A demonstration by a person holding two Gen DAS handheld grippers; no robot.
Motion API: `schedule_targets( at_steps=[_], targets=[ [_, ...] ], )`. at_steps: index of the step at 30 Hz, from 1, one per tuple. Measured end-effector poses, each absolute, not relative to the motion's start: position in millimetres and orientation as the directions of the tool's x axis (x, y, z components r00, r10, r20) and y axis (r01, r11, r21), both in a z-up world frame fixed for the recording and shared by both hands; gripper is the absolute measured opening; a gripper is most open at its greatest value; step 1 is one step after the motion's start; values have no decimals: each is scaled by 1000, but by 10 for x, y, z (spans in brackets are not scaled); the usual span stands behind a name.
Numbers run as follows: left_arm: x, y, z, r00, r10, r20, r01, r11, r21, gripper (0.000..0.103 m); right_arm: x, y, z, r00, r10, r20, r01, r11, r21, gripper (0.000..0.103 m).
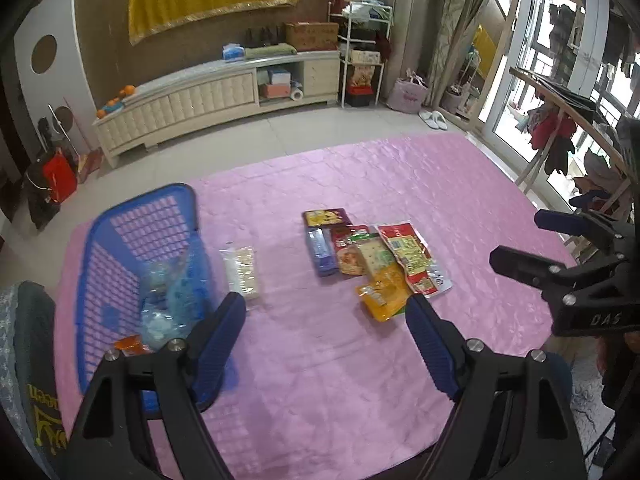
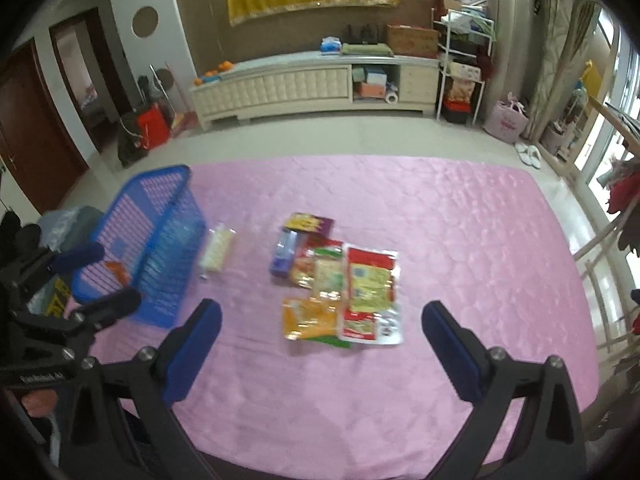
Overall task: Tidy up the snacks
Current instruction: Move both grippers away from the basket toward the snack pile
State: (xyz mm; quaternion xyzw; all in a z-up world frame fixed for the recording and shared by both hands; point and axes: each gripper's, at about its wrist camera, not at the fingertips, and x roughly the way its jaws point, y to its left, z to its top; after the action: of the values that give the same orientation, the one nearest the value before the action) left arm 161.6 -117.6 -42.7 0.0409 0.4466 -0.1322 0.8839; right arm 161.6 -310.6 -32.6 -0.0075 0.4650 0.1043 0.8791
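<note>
A blue plastic basket (image 1: 120,240) stands at the left of the pink tablecloth (image 1: 340,360); it holds a clear bag of blue-white snacks (image 1: 168,300) and an orange packet (image 1: 128,345). A white cracker pack (image 1: 242,270) lies just right of the basket. A pile of snack packets (image 1: 376,260) lies mid-table, with an orange packet (image 1: 380,290) nearest me. My left gripper (image 1: 326,320) is open and empty above the cloth, between basket and pile. My right gripper (image 2: 322,326) is open and empty, hovering over the near side of the pile (image 2: 340,280). The basket (image 2: 152,232) is on its left.
A cream TV cabinet (image 1: 216,96) stands along the far wall beyond the table. A shelf rack (image 1: 360,52) and a mirror (image 1: 476,56) stand at the back right. A wooden drying rack (image 1: 560,128) with clothes is off the table's right edge. A dark bag (image 1: 32,360) sits at the table's left.
</note>
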Motion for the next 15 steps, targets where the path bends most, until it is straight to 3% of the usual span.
schedule_targets(
  at_steps=[15],
  targets=[
    [2259,-1520,-1201,439,-168,-882,257,965,-56,81,2199,-3393,-1278,387,226,-894,-246,960,136,101]
  ],
)
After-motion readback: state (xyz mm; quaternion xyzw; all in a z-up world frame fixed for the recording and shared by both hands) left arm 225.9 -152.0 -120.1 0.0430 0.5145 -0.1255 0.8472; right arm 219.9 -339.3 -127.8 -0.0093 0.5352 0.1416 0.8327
